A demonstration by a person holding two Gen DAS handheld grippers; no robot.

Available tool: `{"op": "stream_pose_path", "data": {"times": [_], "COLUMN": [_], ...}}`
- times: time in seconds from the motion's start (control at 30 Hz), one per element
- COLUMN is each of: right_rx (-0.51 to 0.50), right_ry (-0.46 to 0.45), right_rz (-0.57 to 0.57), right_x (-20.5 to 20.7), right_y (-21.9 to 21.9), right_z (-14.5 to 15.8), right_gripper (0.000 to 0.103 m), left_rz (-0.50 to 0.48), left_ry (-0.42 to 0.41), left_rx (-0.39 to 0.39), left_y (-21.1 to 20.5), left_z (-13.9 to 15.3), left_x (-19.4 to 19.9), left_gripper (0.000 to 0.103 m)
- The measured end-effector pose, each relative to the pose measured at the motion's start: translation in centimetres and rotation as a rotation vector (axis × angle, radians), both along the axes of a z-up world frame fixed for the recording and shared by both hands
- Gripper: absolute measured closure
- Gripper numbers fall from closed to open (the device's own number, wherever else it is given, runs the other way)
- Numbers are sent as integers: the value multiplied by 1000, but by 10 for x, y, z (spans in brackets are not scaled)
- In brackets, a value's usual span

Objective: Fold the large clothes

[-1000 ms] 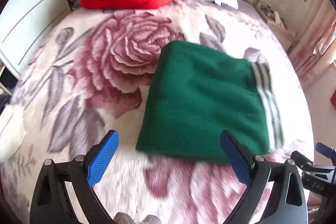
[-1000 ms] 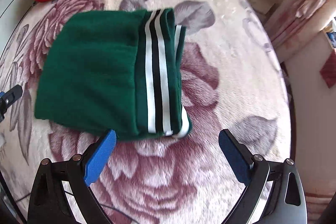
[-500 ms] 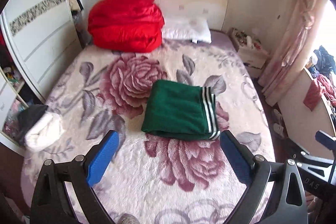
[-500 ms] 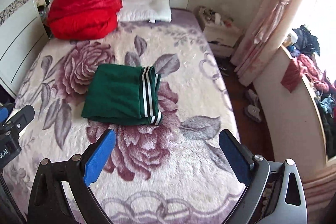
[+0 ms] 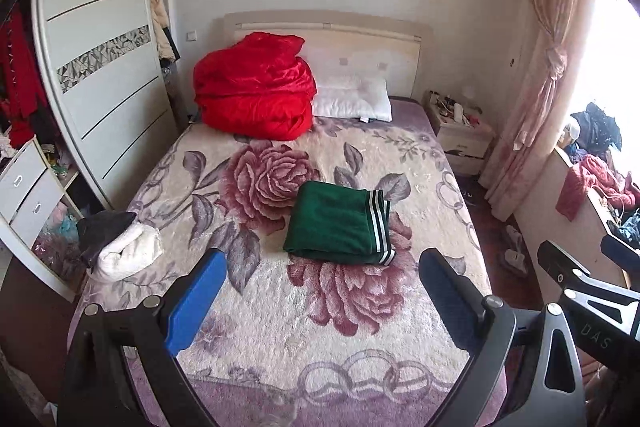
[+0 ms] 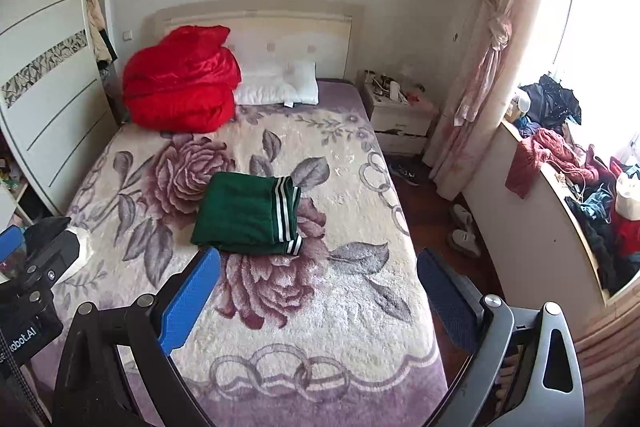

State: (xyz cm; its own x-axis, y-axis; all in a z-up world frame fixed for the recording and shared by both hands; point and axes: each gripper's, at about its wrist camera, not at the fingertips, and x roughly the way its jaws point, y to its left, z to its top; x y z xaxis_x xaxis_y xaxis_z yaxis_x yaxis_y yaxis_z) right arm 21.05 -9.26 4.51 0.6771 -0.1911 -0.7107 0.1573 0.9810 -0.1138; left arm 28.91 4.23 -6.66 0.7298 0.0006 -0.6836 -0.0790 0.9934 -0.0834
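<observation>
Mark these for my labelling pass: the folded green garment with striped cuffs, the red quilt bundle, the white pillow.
folded green garment with striped cuffs (image 5: pixel 328 223), left wrist view, plain green panel.
red quilt bundle (image 5: pixel 254 91), left wrist view, middle.
white pillow (image 6: pixel 280 87), right wrist view, centre.

One green garment (image 5: pixel 338 223), one red quilt (image 5: pixel 254 93), one pillow (image 5: pixel 352 99), one nightstand (image 5: pixel 462 135).

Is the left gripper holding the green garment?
No. The left gripper is open and empty, and the green garment lies folded on the bed.

Bright daylight from blown-out window (image 6: pixel 592 27) at right, sharp pics, heavy fisheye warp w/ dark corners.
</observation>
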Motion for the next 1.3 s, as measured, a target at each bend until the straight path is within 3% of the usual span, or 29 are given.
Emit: {"op": "stream_pose_path", "data": {"times": [0.27, 0.5, 1.3], "right_rx": [-19, -2, 25], "right_ry": [-85, -104, -110], "right_rz": [16, 15, 59], "right_x": [-57, -78, -83], "right_y": [-5, -16, -30], "right_z": [40, 52, 56], "right_gripper": [3, 0, 0], "left_rz": [25, 38, 64], "left_ry": [-49, -69, -86], "left_rx": [22, 36, 70], "left_y": [-3, -8, -16], "left_z": [17, 23, 28], "left_x": [-32, -49, -67], "left_gripper": [4, 3, 2]}}
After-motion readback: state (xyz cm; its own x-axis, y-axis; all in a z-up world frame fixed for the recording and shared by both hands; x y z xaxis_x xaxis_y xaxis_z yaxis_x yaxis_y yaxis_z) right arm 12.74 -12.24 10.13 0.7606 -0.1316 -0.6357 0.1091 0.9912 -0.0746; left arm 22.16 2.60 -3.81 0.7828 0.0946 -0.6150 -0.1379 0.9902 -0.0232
